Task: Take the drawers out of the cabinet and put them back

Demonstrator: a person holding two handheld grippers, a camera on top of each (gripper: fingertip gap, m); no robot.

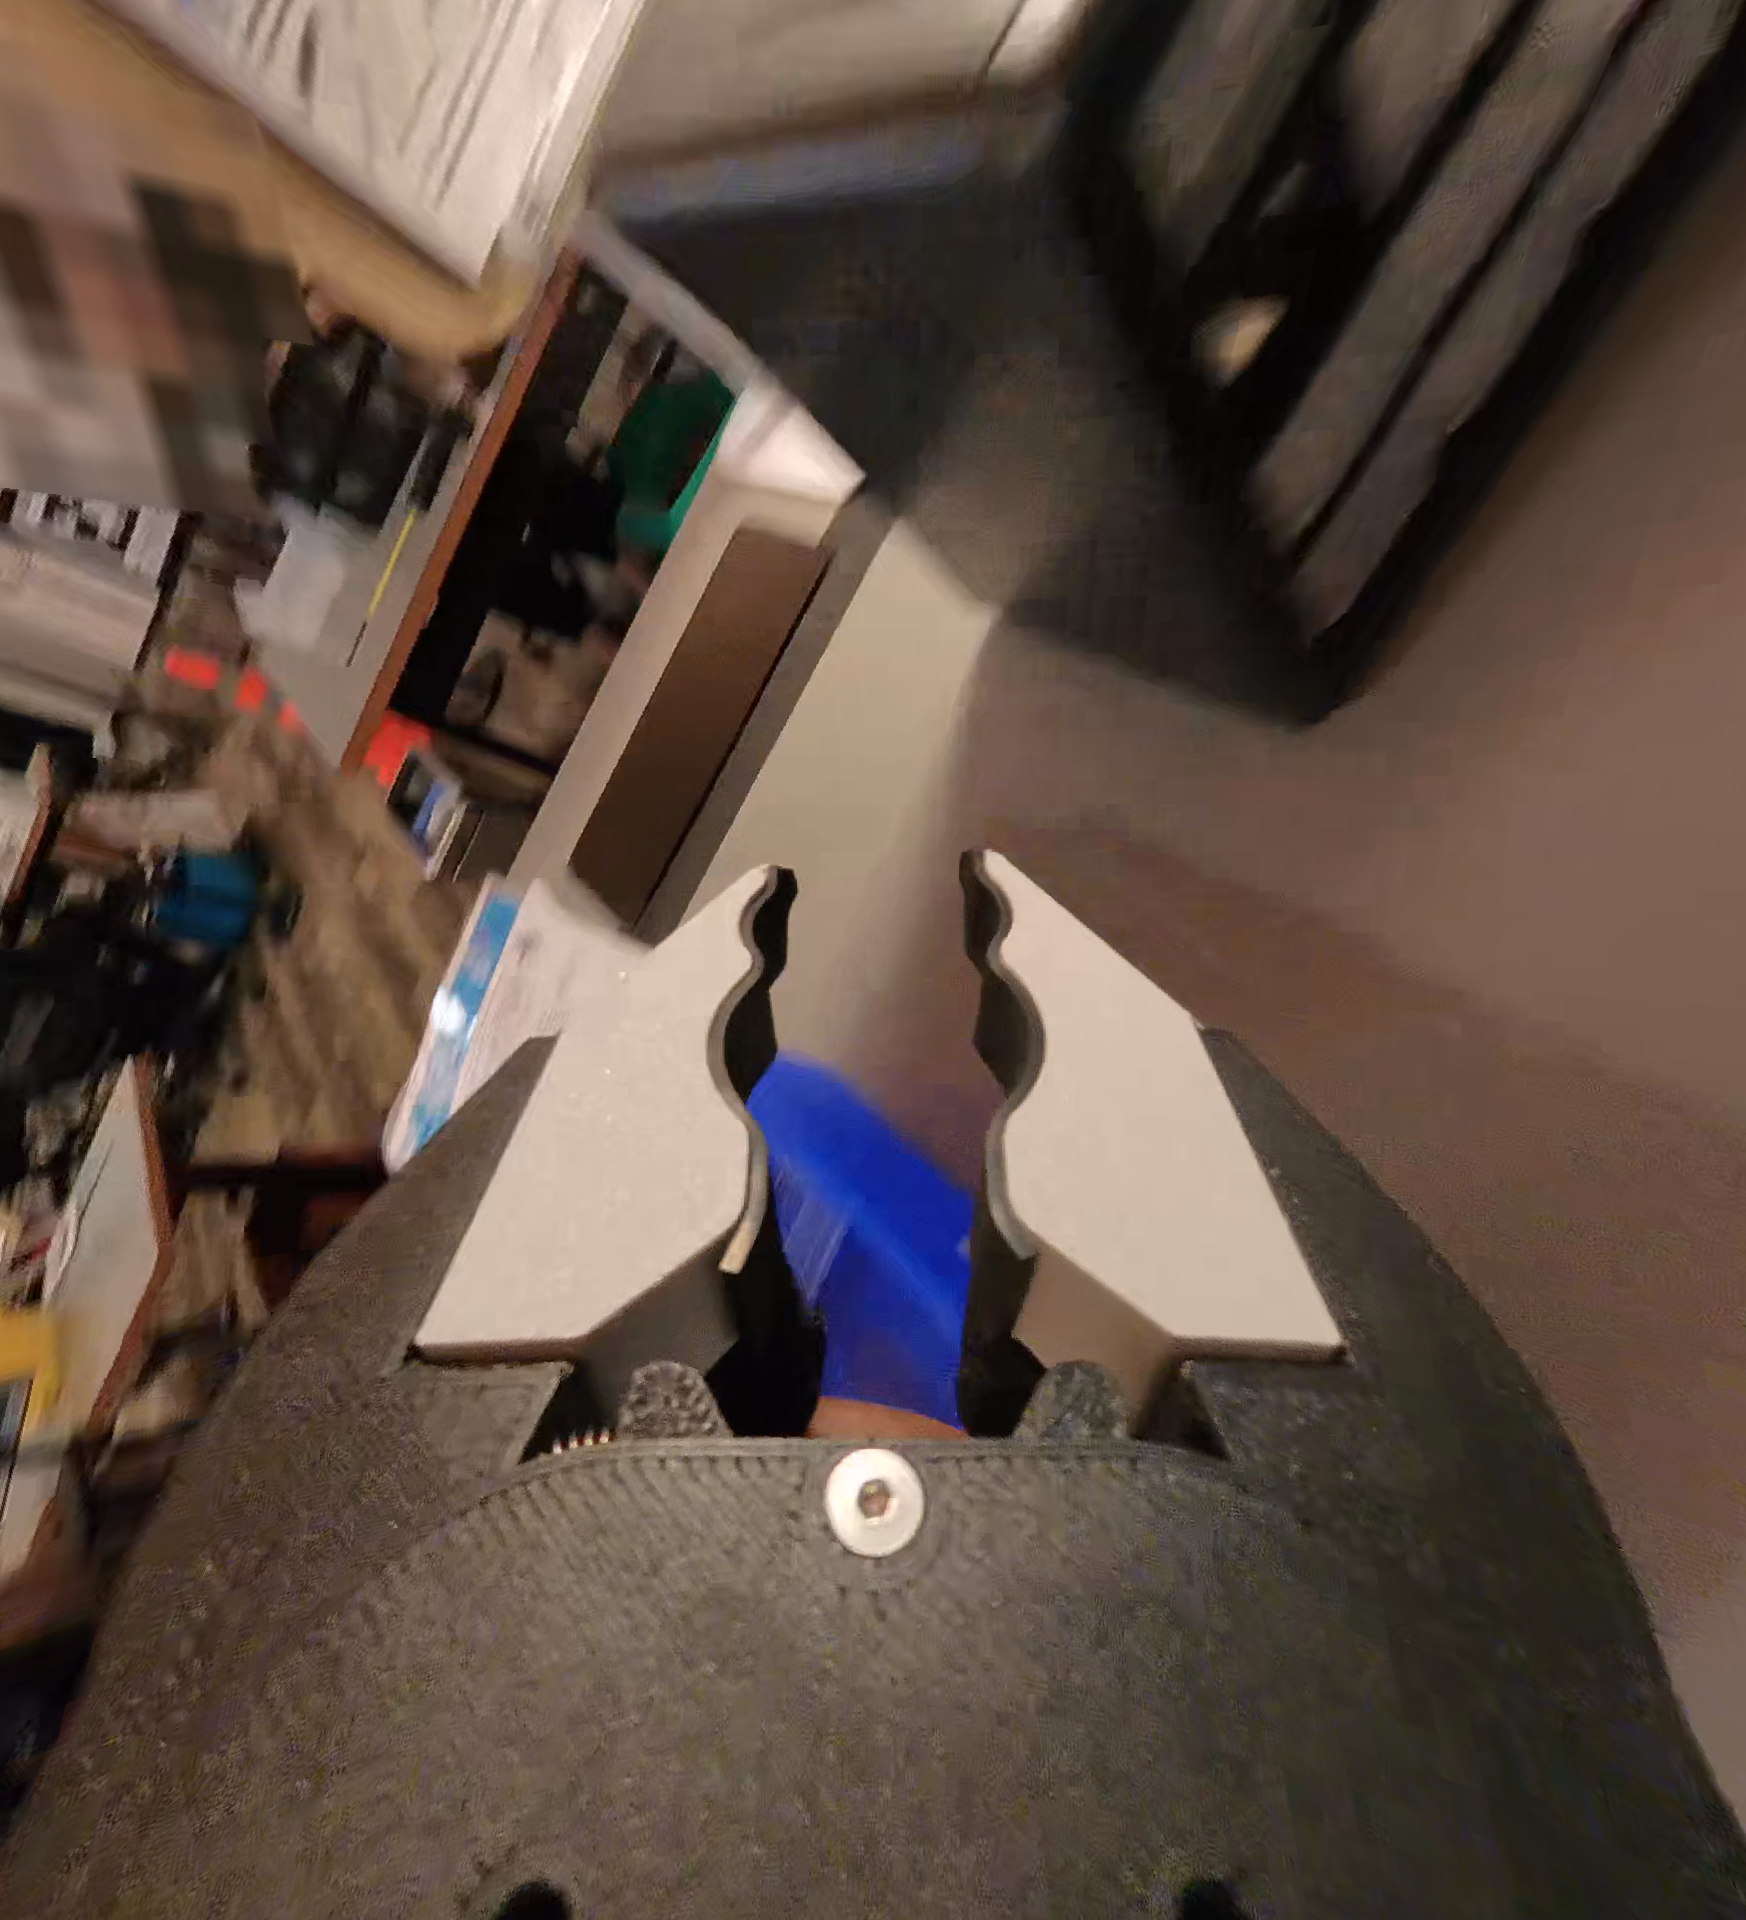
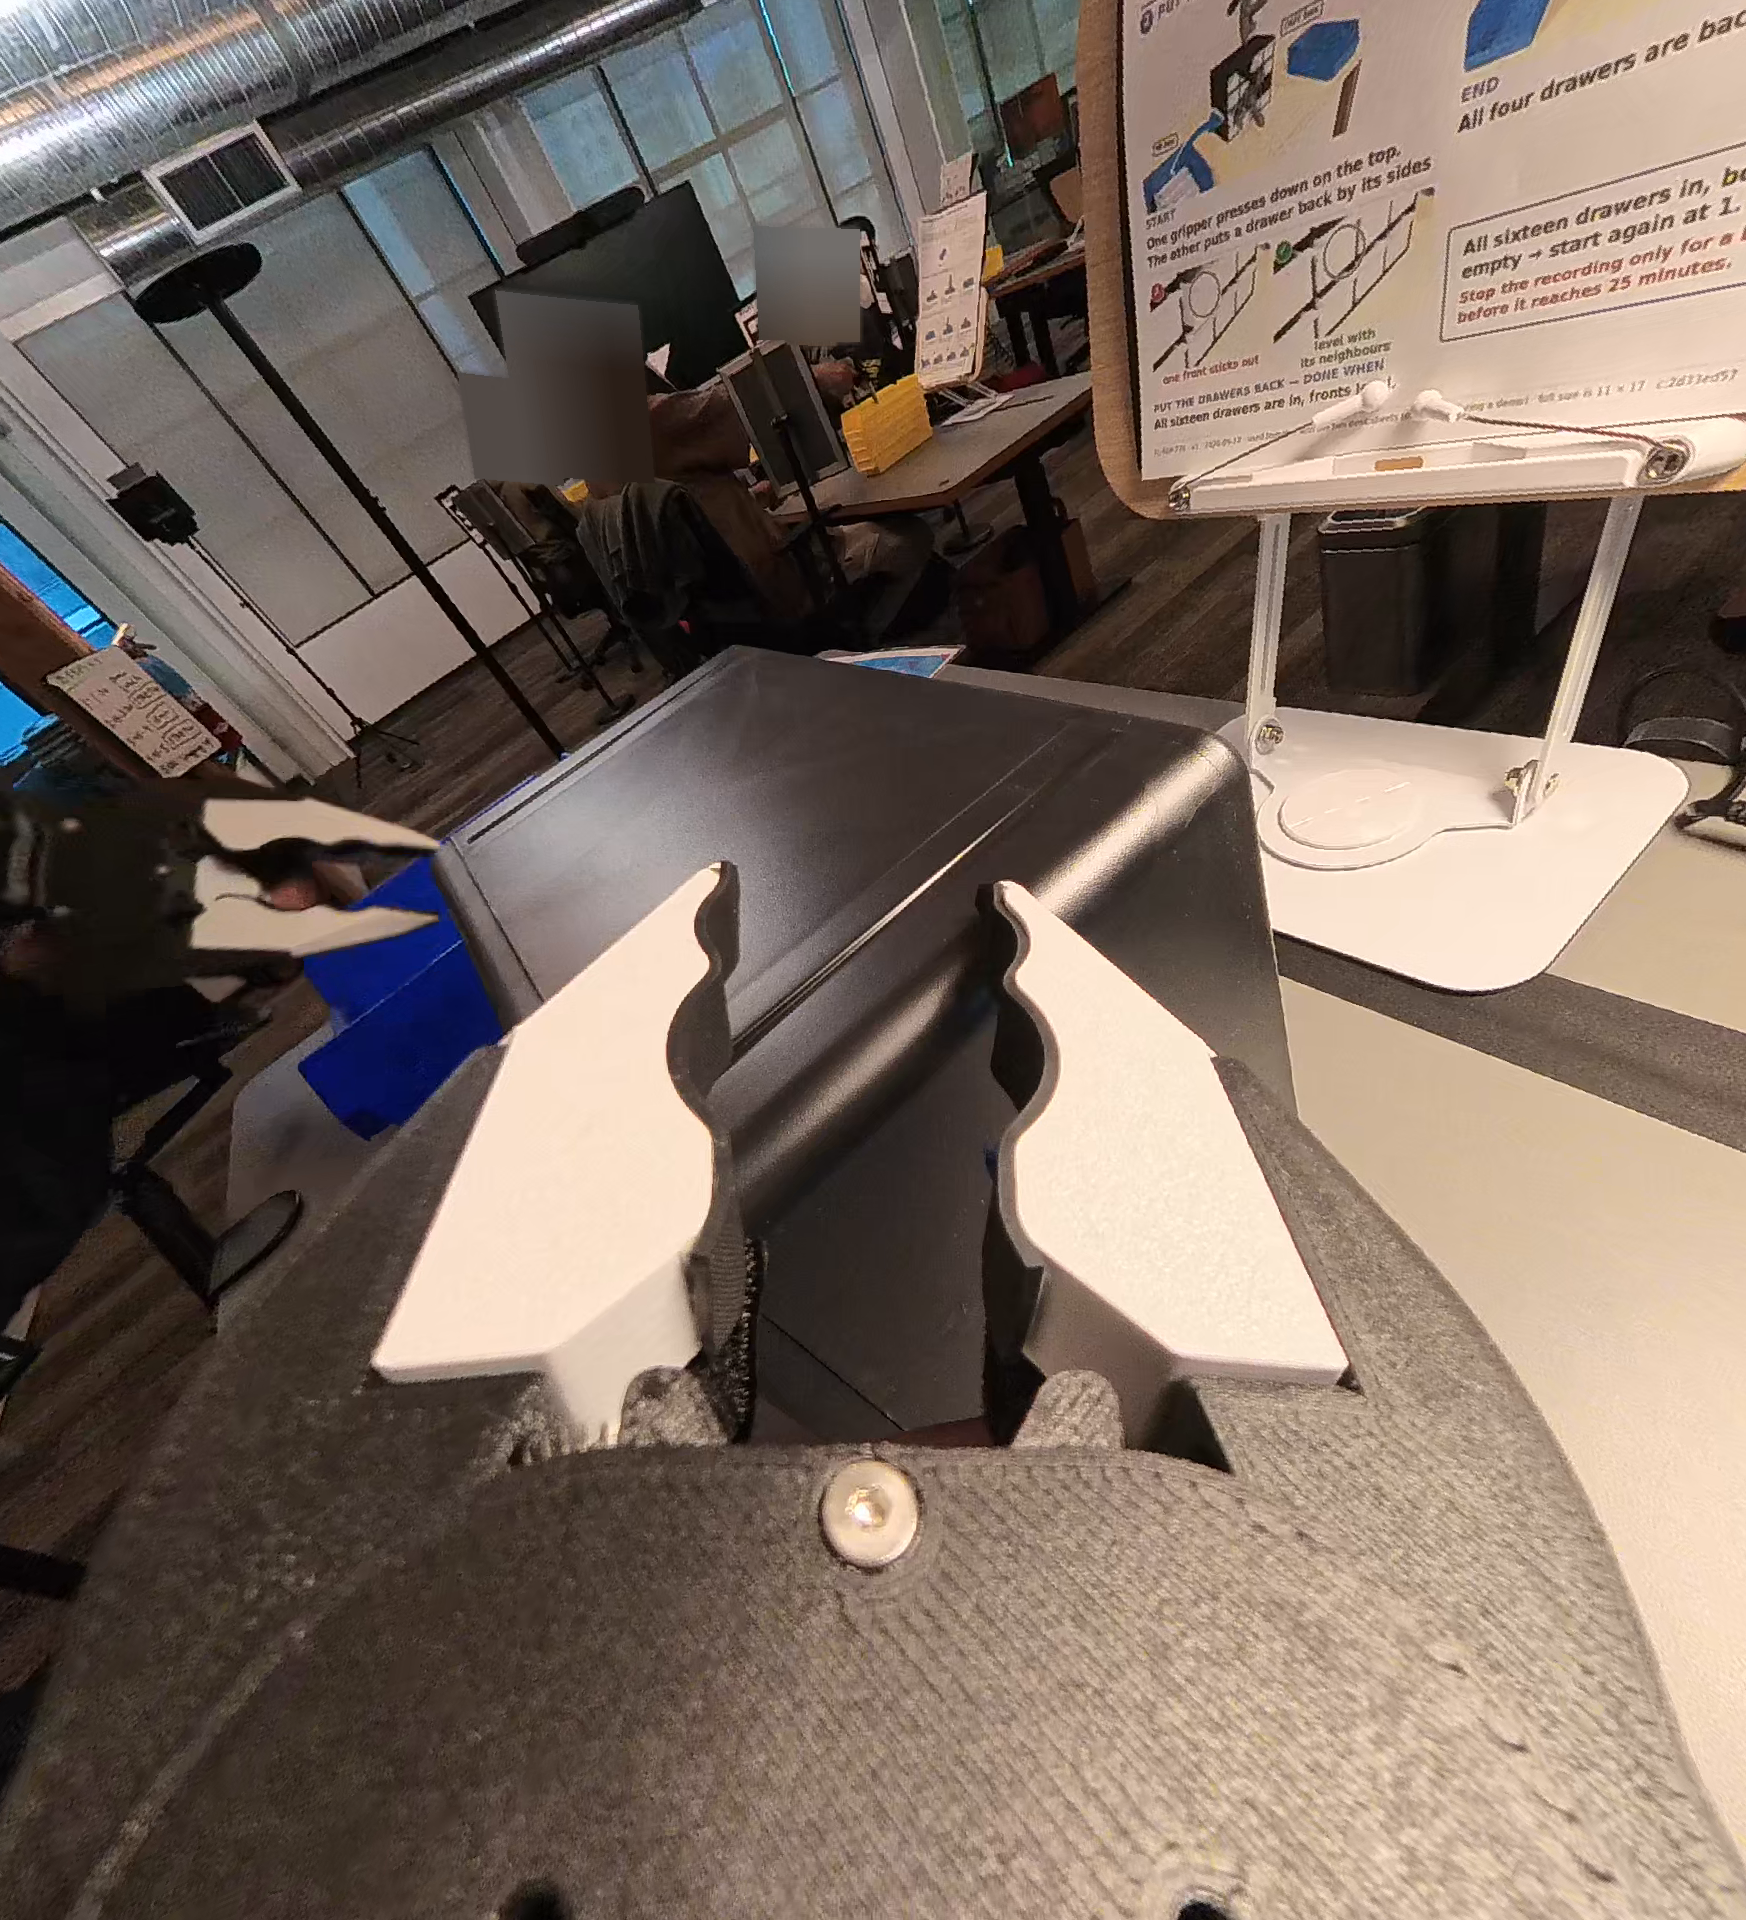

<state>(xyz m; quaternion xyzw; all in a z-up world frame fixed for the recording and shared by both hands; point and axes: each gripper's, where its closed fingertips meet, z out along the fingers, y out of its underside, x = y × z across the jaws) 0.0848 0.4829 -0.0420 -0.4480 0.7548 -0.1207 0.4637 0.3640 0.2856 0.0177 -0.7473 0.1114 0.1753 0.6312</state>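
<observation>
The black cabinet [image 2: 848, 821] stands on the table, seen from above its top in the right wrist view. My right gripper [image 2: 861, 881] is open and hovers low over the cabinet's top, with nothing between the pads. Blue drawers [image 2: 391, 997] show at the cabinet's left side. My left gripper [image 2: 427, 878] is there, open, its fingers apart in front of the blue drawers. The left wrist view is blurred: my left gripper [image 1: 877, 868] is open, nothing sits between the tips, a blue drawer [image 1: 869, 1216] lies below the finger bases, and the black cabinet [image 1: 1368, 364] is at the upper right.
A white document stand [image 2: 1471, 862] with an instruction sheet [image 2: 1471, 208] stands right of the cabinet on the grey table [image 2: 1575, 1247]. A black cable [image 2: 1742, 800] lies at the far right. Beyond the table are tripods, chairs, desks and seated people.
</observation>
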